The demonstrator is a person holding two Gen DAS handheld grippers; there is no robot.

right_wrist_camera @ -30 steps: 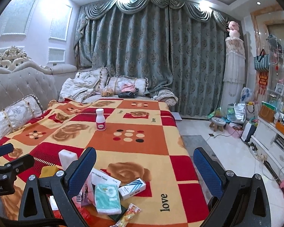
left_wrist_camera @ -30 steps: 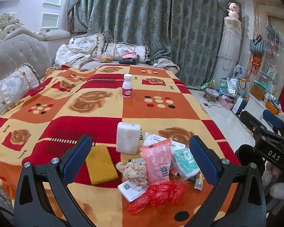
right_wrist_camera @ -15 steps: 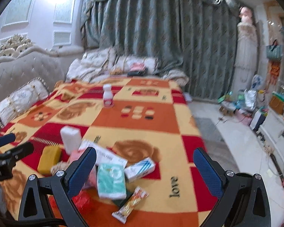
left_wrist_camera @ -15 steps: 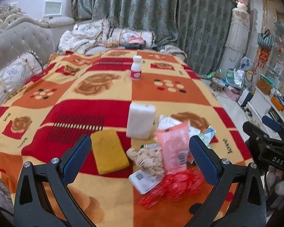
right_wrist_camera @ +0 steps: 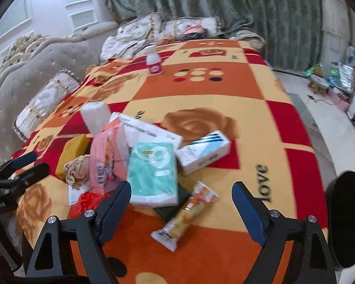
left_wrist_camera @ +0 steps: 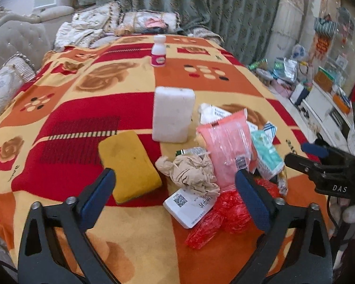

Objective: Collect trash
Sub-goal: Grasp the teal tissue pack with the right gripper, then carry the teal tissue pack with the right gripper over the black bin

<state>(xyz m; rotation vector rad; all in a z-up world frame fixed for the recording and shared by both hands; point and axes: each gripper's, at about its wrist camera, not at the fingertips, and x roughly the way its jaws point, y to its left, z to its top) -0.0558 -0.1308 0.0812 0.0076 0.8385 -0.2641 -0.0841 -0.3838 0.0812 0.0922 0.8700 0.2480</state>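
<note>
Orange snack pack (right_wrist_camera: 185, 215) btwn right claw (right_wrist_camera: 181, 197) tips

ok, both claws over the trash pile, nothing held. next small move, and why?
Probably ease the right claw down onto the orange snack wrapper: it lies alone on the blanket, framed by closing jaws that hold nothing. The left claw faces overlapping clutter.

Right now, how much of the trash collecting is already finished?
Nothing looks collected yet. The left gripper and right gripper hold nothing, and their jaws are closing above the pile. All remains on the blanket: crumpled paper, red plastic bag, pink packet, snack wrapper, boxes, sponges.
</note>
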